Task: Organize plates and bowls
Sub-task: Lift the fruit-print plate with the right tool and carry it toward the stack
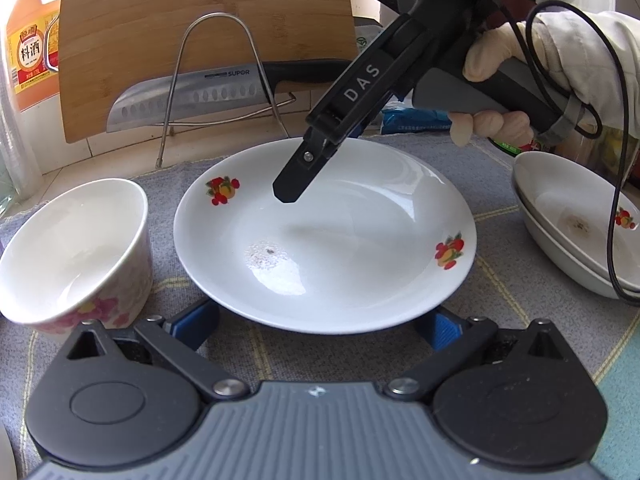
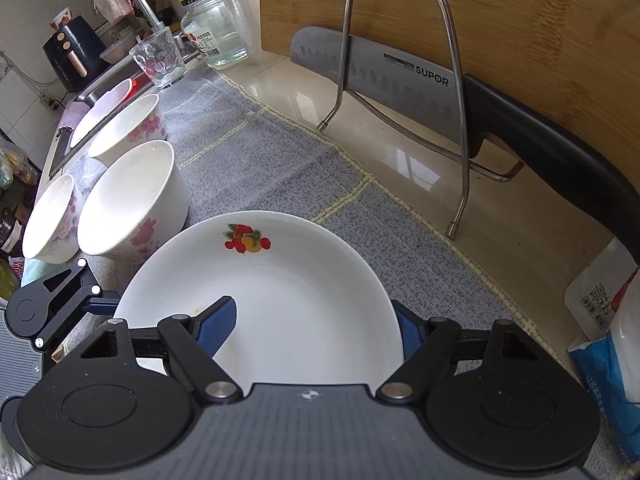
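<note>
A white deep plate [image 1: 324,236] with fruit decals lies on the grey mat [image 1: 504,184]. My left gripper [image 1: 318,324] is open, its blue pads at the plate's near rim on either side. My right gripper [image 2: 316,328] straddles the far rim of the same plate [image 2: 288,292]: one pad is over the inside, the other outside the rim, and the jaws stand apart. Its black finger [image 1: 296,176] hangs over the plate, held by a gloved hand [image 1: 496,56]. A pink-flowered bowl [image 1: 72,248] stands left of the plate. Two more plates [image 1: 576,232] are stacked at the right.
Three flowered bowls [image 2: 132,200] [image 2: 52,216] [image 2: 128,128] stand together by the sink edge. A wire rack [image 2: 404,92] holds a knife [image 2: 384,76] against a bamboo board [image 2: 500,12]. A glass [image 2: 160,60], a jar [image 2: 216,36], a cooking wine bottle [image 1: 32,48] and a blue packet [image 2: 604,380] line the counter.
</note>
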A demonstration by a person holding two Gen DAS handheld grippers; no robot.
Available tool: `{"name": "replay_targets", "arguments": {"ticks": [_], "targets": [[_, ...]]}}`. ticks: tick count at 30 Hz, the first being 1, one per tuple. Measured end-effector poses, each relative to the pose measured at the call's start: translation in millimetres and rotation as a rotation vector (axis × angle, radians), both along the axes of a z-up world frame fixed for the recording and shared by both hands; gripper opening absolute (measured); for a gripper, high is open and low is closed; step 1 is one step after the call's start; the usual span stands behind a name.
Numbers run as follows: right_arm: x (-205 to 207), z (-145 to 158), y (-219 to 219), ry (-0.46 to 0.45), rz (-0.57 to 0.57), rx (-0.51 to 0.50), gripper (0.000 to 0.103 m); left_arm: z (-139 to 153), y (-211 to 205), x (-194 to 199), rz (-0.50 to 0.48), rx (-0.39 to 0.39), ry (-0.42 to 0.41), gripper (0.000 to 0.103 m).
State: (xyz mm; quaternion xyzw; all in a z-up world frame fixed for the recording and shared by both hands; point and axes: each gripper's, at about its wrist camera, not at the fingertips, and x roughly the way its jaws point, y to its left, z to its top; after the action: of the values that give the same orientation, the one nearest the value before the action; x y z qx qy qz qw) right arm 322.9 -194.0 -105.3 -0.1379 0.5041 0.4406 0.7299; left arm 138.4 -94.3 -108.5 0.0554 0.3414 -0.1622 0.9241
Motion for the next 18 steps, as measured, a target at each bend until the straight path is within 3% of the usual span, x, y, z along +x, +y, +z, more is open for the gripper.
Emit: {"name": "replay_targets", "arguments": {"ticks": [18], "targets": [[-6.1, 0.7, 1.6, 0.008, 0.019, -0.019, 0.086, 1.0, -1.5, -2.8, -0.022, 0.009, -0.012, 0.102]]}}
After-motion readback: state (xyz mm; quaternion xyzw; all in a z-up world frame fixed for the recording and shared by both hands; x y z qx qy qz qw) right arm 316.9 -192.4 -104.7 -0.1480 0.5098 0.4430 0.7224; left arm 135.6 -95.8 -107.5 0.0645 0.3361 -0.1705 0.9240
